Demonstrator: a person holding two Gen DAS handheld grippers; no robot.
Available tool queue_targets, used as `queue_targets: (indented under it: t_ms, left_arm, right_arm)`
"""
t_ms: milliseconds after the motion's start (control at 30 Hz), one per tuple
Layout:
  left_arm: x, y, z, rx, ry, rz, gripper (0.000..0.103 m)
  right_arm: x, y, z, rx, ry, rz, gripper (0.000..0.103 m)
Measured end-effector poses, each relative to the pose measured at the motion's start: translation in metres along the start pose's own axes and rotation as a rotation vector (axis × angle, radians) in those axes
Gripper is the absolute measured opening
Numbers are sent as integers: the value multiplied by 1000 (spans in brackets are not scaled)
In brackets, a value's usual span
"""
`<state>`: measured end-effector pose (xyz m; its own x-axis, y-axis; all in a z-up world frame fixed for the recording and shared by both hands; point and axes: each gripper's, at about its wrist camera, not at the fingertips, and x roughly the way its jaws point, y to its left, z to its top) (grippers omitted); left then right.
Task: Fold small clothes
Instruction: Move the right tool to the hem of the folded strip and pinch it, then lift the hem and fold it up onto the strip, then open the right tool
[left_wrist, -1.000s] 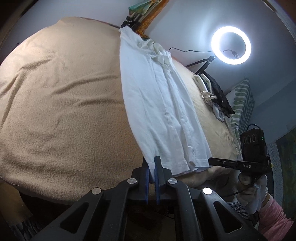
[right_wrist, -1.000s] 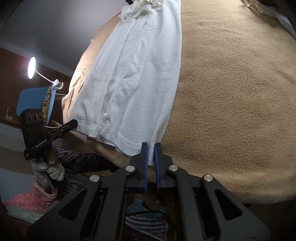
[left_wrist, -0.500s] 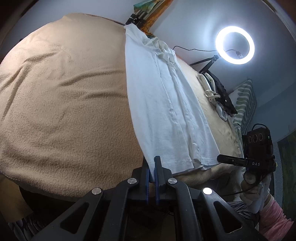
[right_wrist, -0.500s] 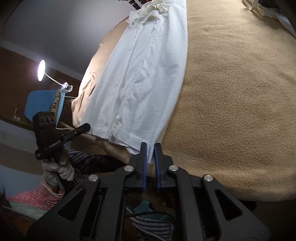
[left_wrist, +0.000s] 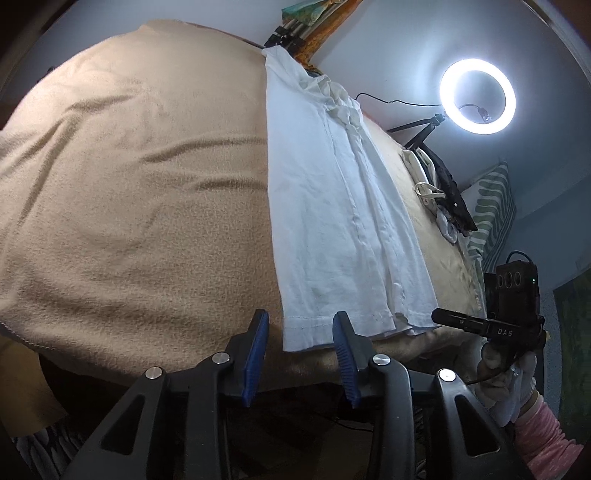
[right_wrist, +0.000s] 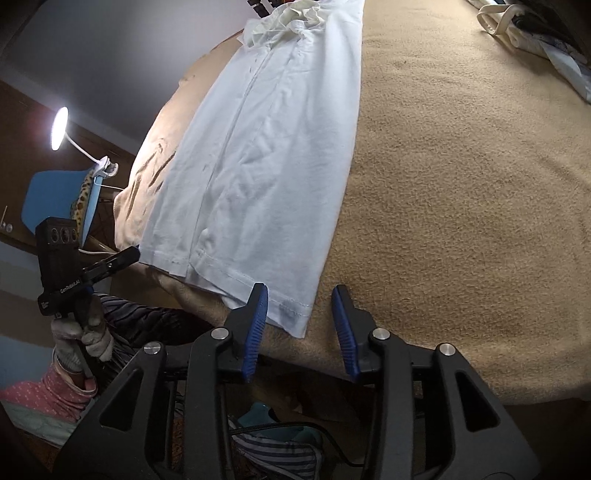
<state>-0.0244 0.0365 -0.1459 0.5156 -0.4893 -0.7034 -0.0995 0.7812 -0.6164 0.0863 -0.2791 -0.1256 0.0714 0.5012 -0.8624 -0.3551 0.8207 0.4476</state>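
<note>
A white shirt (left_wrist: 332, 221) lies lengthwise on the tan blanket (left_wrist: 129, 184), folded into a long narrow strip, collar at the far end. Its hem lies at the near edge of the bed. My left gripper (left_wrist: 300, 325) is open, its blue pads either side of the hem's left corner, holding nothing. My right gripper (right_wrist: 298, 299) is open too, at the hem's right corner; the shirt (right_wrist: 273, 140) and blanket (right_wrist: 461, 184) show in its view. Each gripper shows in the other's view: the right (left_wrist: 458, 319), the left (right_wrist: 122, 258).
A pile of other clothes (left_wrist: 443, 199) lies at the far right of the bed, seen also in the right wrist view (right_wrist: 535, 33). A ring light (left_wrist: 477, 96) and striped pillow (left_wrist: 491, 210) stand beyond. A desk lamp (right_wrist: 61, 127) and blue chair (right_wrist: 55, 195) stand on the left.
Both grippers were shut on the shirt's hem corners; both have opened and let go. The hem now lies flat at the bed's near edge.
</note>
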Motion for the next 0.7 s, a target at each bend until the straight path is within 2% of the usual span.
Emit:
queue_targets:
  t_ms: [67,133,167,200,233,367,500,700]
  left_arm:
    - [6,-2,0,-4,16,-13,29]
    - [12,-8,1,20,34,-21,14]
    - [14,-11,2,31,42,-22,11]
    - [16,-14,2,41,44,-17,4]
    - [16,-16,3,46,45,-17,2]
    - [11,-25,13,49,44,-59,2]
    - [3,-32,33,49,27,-89,2]
    - [2,-39,83,51,-6,-96,2]
  right_arm:
    - [3,-2,-1,21,12,40,38]
    - [6,-4,-1,29,20,62,36]
    - [6,-6,-1,26,24,68,31]
    - [7,-5,-1,27,32,77,14]
    - [10,-6,-1,38,52,104,8]
    - [11,-8,1,78,54,179,6]
    - [-8,-6,16,92,-23,272,6]
    - [-27,-3,53,76,-116,289,6]
